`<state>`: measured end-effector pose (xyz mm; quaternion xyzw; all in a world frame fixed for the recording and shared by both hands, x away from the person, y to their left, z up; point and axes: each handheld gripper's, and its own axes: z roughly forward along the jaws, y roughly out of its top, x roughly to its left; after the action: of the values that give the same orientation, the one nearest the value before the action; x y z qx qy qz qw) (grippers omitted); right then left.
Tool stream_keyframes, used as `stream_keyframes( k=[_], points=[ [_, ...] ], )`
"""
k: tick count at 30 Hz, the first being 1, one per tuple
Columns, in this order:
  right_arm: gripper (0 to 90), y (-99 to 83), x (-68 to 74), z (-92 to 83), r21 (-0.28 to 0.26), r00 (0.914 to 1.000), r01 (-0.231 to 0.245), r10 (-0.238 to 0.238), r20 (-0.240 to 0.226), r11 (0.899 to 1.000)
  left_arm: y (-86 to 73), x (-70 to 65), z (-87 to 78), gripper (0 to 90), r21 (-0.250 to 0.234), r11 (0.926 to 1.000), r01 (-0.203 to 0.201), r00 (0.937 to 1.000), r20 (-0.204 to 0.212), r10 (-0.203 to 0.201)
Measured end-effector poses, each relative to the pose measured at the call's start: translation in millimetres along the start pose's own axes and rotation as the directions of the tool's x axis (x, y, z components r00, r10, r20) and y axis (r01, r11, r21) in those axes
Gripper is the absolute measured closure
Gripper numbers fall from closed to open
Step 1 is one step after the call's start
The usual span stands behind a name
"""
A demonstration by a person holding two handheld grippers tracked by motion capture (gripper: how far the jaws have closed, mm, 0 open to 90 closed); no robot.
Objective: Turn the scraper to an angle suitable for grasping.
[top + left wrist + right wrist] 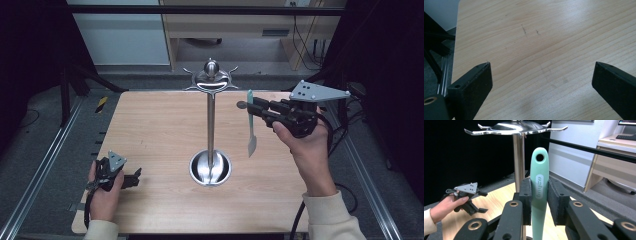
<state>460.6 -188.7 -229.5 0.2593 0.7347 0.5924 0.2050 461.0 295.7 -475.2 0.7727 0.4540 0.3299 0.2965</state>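
A steel utensil stand (210,125) rises from a round base at the table's middle, its hooked top plate (514,128) high up. My right gripper (254,109) is held in the air to the right of the pole, shut on a mint-green spatula (250,125) that hangs upright, blade down. In the right gripper view the spatula's handle (539,185) stands between the pads, its hanging hole at the top, just right of the pole. My left gripper (132,178) rests low at the table's front left, jaws wide apart over bare wood (541,55).
The wooden table (150,130) ends in metal rails at left and right. A wooden desk and cables stand beyond the far edge. Dark curtains close off both sides.
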Motion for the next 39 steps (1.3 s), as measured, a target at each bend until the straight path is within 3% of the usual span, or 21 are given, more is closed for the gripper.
stream_keyframes(
  k=[26,39],
  points=[
    [74.4,7.9,-1.2,-3.4,-0.052,0.9989,-0.020,0.018,-0.044,0.998,-0.1,-0.4,0.2,2.9,0.003,1.0000,-0.001,1.0000,0.002,0.001],
    [74.3,11.3,1.8,-0.7,-0.057,0.9975,-0.007,0.003,-0.071,0.998,-0.3,-0.8,0.6,2.8,0.005,1.0000,-0.002,1.0000,0.006,0.002]
  ],
)
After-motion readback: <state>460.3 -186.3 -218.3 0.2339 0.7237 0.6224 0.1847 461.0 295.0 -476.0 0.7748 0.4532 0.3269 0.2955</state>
